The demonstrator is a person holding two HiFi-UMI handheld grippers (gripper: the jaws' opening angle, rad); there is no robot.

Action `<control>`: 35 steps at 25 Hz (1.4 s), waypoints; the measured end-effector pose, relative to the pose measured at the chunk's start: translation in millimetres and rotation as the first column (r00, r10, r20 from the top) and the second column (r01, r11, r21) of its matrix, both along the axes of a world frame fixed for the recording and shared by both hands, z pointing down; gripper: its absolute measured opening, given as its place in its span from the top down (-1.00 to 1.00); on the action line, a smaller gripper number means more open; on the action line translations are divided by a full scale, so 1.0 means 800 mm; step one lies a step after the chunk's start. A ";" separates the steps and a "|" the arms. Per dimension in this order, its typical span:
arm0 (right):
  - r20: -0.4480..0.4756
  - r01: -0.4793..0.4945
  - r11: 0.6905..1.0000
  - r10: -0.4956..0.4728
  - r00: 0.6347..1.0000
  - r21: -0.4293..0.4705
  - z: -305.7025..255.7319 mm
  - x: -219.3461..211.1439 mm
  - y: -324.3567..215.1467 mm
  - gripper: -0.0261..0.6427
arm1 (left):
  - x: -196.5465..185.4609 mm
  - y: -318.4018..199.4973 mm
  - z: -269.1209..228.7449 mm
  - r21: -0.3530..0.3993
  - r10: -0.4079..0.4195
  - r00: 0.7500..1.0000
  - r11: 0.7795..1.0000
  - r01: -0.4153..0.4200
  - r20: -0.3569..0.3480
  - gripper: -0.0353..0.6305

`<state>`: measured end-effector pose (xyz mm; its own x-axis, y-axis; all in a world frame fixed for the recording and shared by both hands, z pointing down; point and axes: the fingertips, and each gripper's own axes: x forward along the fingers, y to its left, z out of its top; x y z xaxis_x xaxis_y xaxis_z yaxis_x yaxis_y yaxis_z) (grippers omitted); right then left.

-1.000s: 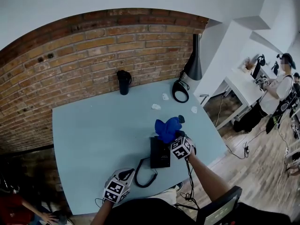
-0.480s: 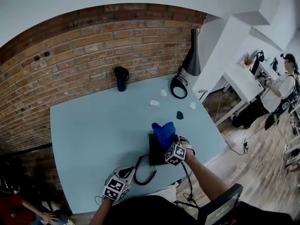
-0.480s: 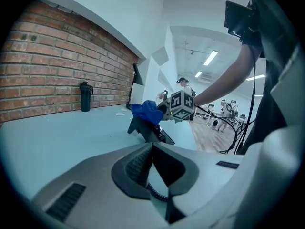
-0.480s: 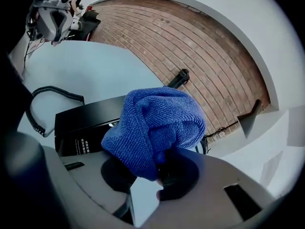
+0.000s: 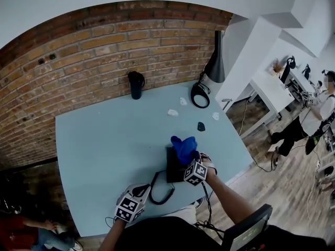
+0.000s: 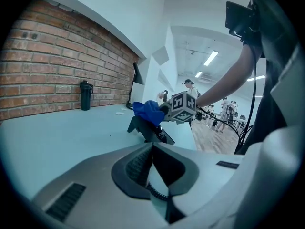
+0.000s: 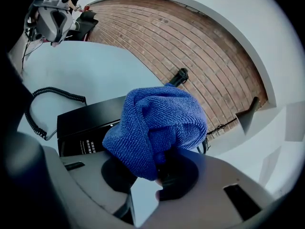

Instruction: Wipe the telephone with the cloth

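A black telephone (image 5: 176, 171) lies near the front edge of the pale blue table (image 5: 104, 140), and its coiled cord (image 5: 159, 195) loops to the left. My right gripper (image 5: 189, 161) is shut on a bunched blue cloth (image 5: 184, 147), which rests on the telephone's far end. In the right gripper view the cloth (image 7: 157, 123) covers the jaws of the right gripper (image 7: 157, 171) and hangs over the telephone (image 7: 86, 125). My left gripper (image 5: 140, 193) sits low by the table's front edge, left of the cord, jaws together and holding nothing. From the left gripper (image 6: 152, 149) I see the cloth (image 6: 147, 111) on the telephone (image 6: 155, 132).
A black tumbler (image 5: 136, 84) stands at the back by the brick wall. A black lamp (image 5: 214, 61) and its ring base (image 5: 200, 95) occupy the back right corner. Small white scraps (image 5: 172, 112) and a dark bit (image 5: 201, 126) lie nearby. A person (image 5: 314, 119) stands beyond.
My right gripper has carried the cloth nearer and a little left, onto the telephone's far end, uncovering the dark bit behind it. The left gripper has stayed put.
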<state>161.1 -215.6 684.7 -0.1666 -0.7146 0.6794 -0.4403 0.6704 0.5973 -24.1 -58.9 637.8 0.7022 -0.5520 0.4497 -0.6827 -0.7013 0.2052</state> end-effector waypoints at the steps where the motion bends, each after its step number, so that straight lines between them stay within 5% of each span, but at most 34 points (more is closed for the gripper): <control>1: -0.001 0.000 1.000 0.000 1.000 0.001 0.001 0.000 0.002 0.66 | 0.001 0.000 0.000 0.000 0.003 1.000 1.000 -0.003 0.000 0.86; 25: -0.023 0.012 1.000 -0.013 1.000 -0.016 0.029 -0.007 0.062 0.67 | 0.009 0.003 0.004 -0.006 0.030 1.000 1.000 -0.030 -0.007 0.86; 35: -0.041 0.074 0.992 -0.079 0.996 -0.105 0.059 -0.010 0.120 0.67 | 0.011 0.003 0.002 -0.002 0.033 0.999 0.999 -0.033 -0.010 0.86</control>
